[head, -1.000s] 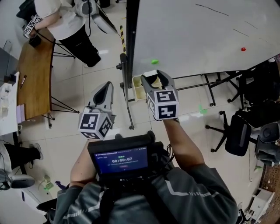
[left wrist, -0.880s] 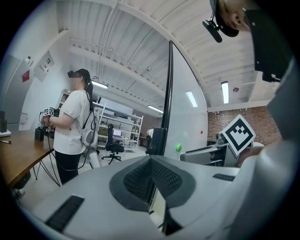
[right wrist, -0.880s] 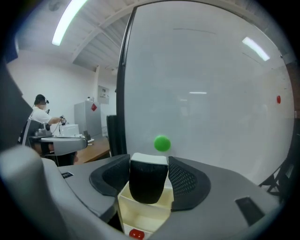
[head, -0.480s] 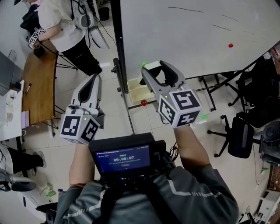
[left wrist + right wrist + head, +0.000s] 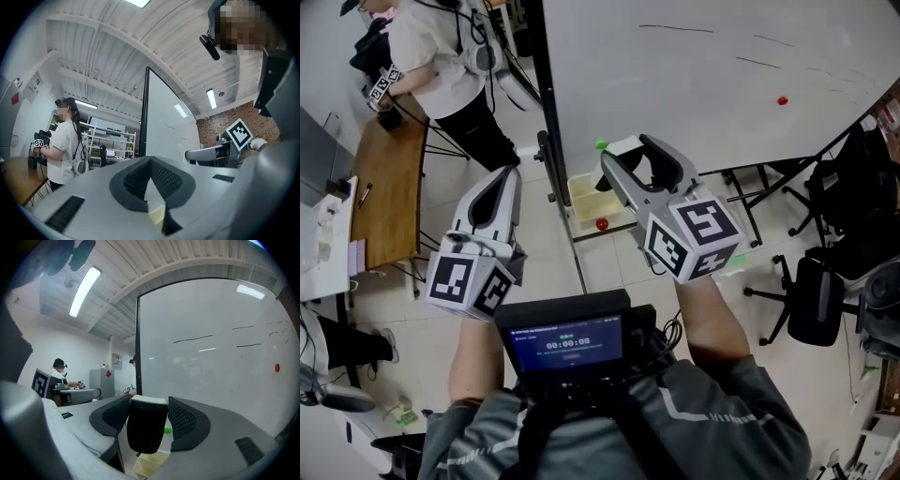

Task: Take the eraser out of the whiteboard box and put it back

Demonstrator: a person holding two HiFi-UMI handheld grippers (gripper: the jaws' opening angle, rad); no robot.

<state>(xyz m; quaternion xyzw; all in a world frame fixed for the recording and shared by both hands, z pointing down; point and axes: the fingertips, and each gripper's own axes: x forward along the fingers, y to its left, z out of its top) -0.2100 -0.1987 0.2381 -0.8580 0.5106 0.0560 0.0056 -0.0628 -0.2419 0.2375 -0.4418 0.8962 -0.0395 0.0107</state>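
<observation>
Right jaws: spread wide on the right gripper (image 5: 628, 156), both pads pressed against the sides of the eraser (image 5: 146, 426).
Eraser: dark with a pale top, upright, held clear of its box in front of the whiteboard (image 5: 722, 75).
Box: the pale yellow whiteboard box (image 5: 578, 190) hangs below the eraser at the board's lower edge, with a small red thing (image 5: 602, 224) at its near end.
Magnet: a green magnet (image 5: 601, 144) sits on the board just beside the eraser.
Left jaws: tips together on the left gripper (image 5: 501, 178), nothing between them, left of the board's frame.
Beyond: a person (image 5: 441, 56) stands by a wooden worktop (image 5: 384, 178), well apart.
</observation>
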